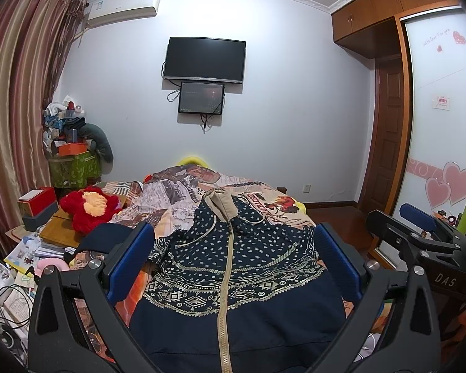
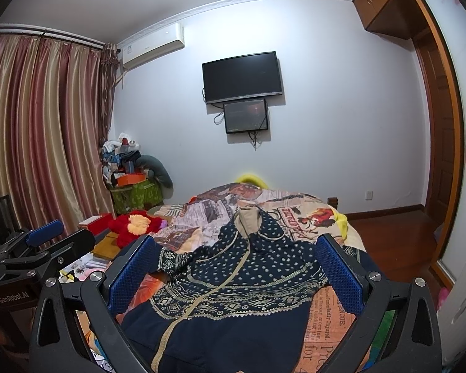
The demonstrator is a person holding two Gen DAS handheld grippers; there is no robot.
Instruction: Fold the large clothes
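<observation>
Hoodie (image 1: 242,264): matt navy cloth, printed pattern, tan zipper tape. Bedspread (image 2: 320,214): printed cloth, creased. Left gripper (image 1: 233,264) and right gripper (image 2: 236,275): matt black plastic frames, blue textured pads, bright metal screws. Curtain (image 2: 43,130): glossy striped fabric. Wardrobe (image 1: 385,3): smooth wood. Floor (image 2: 397,236): glossy wood.

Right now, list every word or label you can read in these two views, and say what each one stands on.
"DAS": right gripper body, seen from the left wrist.
"GenRobot.AI": left gripper body, seen from the right wrist.
"Injured" and "for": newspaper-print bedspread, bottom right; the rest is unclear.
Script on the wardrobe door: too faint to read.
Air conditioner sticker, small door sign: too small.
</observation>
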